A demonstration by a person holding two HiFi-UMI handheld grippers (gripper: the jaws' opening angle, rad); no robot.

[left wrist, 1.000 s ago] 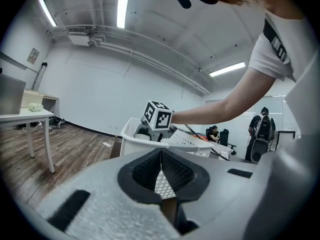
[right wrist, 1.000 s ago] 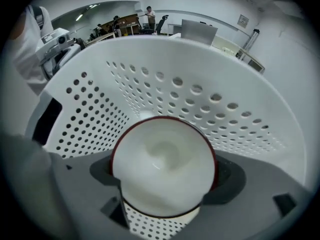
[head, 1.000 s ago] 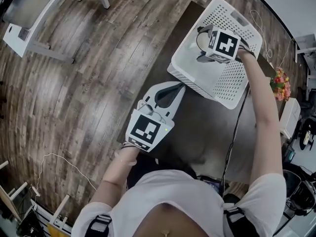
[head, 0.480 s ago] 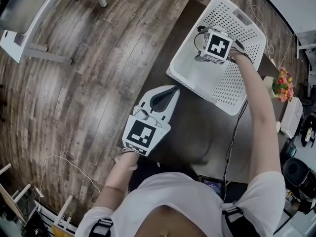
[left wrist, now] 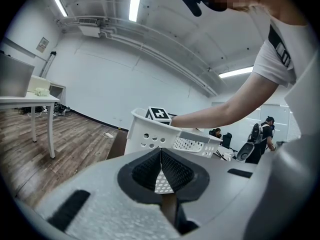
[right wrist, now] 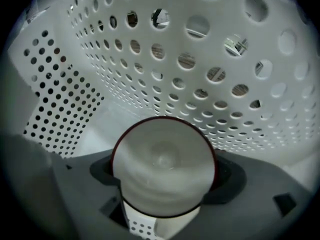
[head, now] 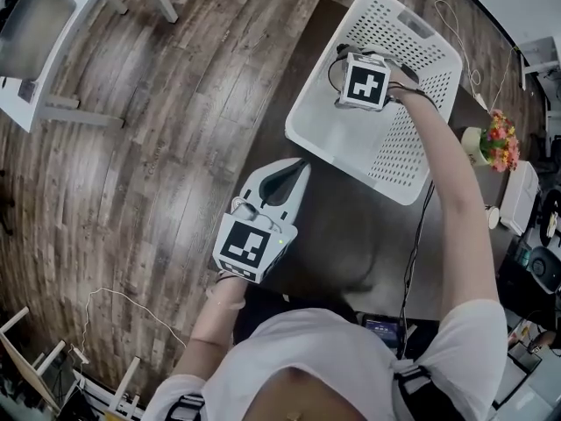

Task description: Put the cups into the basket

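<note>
A white perforated basket [head: 412, 160] stands on the dark table [head: 368, 226]; the left gripper view shows its outer wall [left wrist: 150, 134]. My right gripper [head: 361, 84] points straight down inside the basket, shut on a white cup with a dark red rim [right wrist: 162, 166]. The cup fills the space between the jaws, with the basket's holed walls [right wrist: 210, 74] close around it. My left gripper [head: 292, 168] rests near the table's left edge, aimed at the basket. Its jaws are shut, pads [left wrist: 150, 170] touching at the tips with nothing between them.
A small pot of flowers [head: 495, 140] stands on the table to the right of the basket. A white desk [head: 39, 24] is on the wooden floor at the far left, and a cable [head: 114, 289] lies on the floor. People stand in the far background [left wrist: 265, 134].
My right gripper has sunk deeper into the basket with the cup in it. The left gripper has dropped slightly and stays shut.
</note>
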